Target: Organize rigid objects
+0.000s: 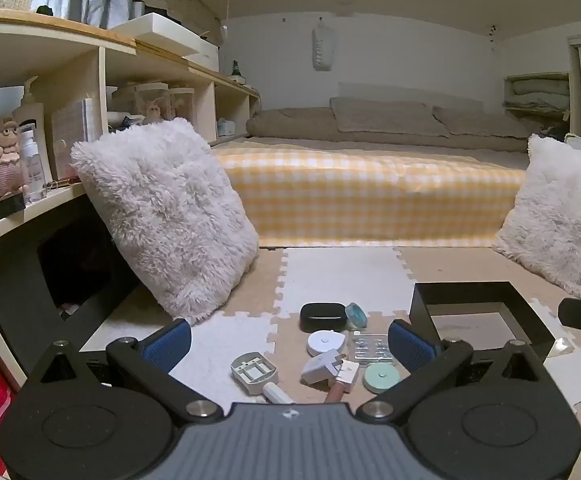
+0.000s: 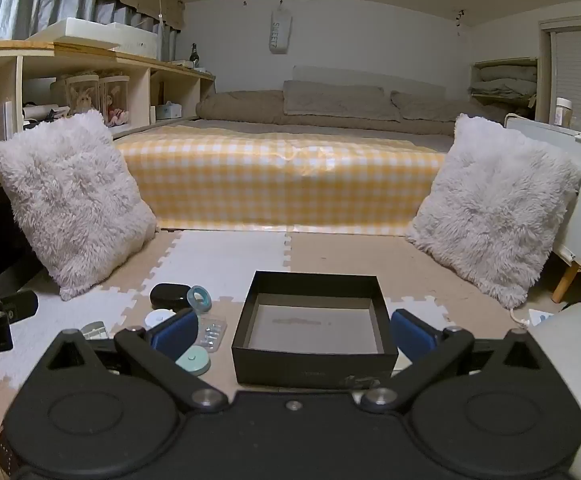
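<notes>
An open black box (image 2: 314, 356) stands empty on the foam floor mat; it also shows in the left wrist view (image 1: 478, 312). Left of it lie small items: a black oval case (image 1: 322, 315), a teal tape ring (image 1: 356, 315), a white round disc (image 1: 326, 342), a blister pack (image 1: 370, 348), a white plug adapter (image 1: 324, 368), a mint round disc (image 1: 381, 377) and a grey holder (image 1: 253, 372). My left gripper (image 1: 288, 344) is open and empty above these items. My right gripper (image 2: 292, 334) is open and empty, its fingers either side of the box.
Two fluffy white pillows (image 2: 70, 200) (image 2: 494, 204) lean at the left and right of the mat. A low bed with a yellow checked cover (image 2: 282, 184) lies behind. Wooden shelves (image 1: 90, 80) with bottles and figures run along the left.
</notes>
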### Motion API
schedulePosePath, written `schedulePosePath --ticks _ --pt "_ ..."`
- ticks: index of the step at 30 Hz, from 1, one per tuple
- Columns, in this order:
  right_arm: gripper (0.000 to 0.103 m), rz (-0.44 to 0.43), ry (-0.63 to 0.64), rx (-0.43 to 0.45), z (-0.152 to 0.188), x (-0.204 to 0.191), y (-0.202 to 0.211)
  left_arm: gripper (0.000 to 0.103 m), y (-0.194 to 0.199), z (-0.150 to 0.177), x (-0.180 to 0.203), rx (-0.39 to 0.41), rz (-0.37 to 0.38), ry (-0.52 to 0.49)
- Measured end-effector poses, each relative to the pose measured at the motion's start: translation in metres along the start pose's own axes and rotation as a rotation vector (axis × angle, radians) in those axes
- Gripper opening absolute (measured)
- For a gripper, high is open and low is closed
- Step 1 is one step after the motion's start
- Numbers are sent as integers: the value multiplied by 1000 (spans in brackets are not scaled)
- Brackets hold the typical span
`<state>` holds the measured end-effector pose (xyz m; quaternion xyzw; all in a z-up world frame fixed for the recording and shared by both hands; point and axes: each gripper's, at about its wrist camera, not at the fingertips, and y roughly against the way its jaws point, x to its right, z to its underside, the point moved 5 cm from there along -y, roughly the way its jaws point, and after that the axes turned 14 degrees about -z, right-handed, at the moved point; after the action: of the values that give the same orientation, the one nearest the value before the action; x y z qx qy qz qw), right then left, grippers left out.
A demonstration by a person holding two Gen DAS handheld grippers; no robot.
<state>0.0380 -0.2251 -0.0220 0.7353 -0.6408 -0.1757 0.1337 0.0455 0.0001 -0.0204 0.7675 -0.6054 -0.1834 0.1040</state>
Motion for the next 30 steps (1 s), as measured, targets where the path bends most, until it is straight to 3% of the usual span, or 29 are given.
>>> schedulePosePath --ticks 30 --pt "103 1 0 -8 2 -2 -3 103 -2 3 3 -9 1 -3"
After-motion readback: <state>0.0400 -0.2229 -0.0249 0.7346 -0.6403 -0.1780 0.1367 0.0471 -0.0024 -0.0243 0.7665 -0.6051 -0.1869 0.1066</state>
